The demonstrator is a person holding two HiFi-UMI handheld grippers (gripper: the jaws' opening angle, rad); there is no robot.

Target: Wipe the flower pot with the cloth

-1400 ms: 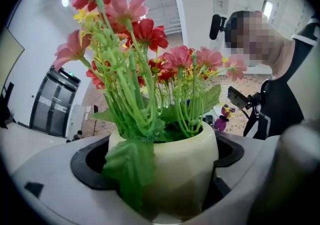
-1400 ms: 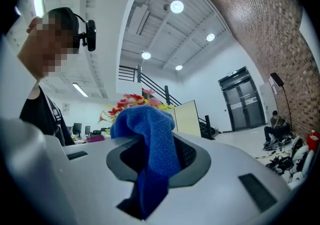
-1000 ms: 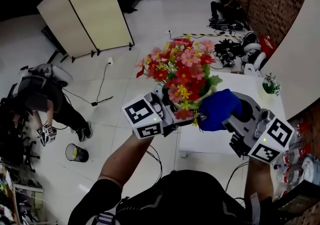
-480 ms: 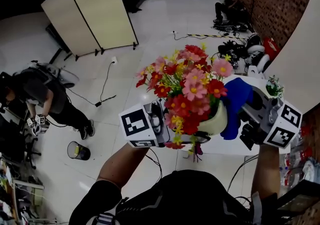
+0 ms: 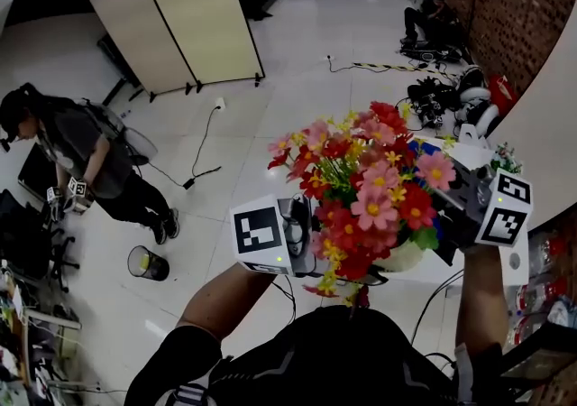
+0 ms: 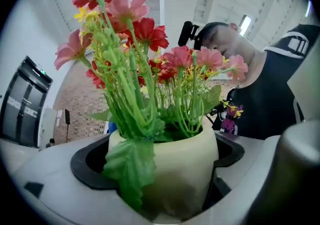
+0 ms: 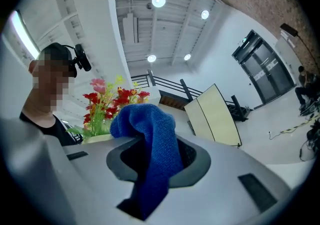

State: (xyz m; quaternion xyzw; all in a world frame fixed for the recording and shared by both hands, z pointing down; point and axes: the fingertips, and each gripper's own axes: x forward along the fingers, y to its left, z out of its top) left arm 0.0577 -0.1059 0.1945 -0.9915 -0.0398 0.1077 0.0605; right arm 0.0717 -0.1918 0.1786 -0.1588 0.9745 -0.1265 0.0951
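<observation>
I log a pale tiled floor (image 5: 297,79) carrying a beige folding screen (image 5: 194,12), a black cable (image 5: 206,141) trailing from near its foot, a small dark bin (image 5: 144,262) well below-left of it, and a gear pile (image 5: 442,93) far to its right.

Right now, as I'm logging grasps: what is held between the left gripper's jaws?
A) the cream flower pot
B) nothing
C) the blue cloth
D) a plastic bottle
A: in the left gripper view the cream flower pot sits clamped in the left gripper, while the blue cloth is pinched in the right gripper.
</observation>
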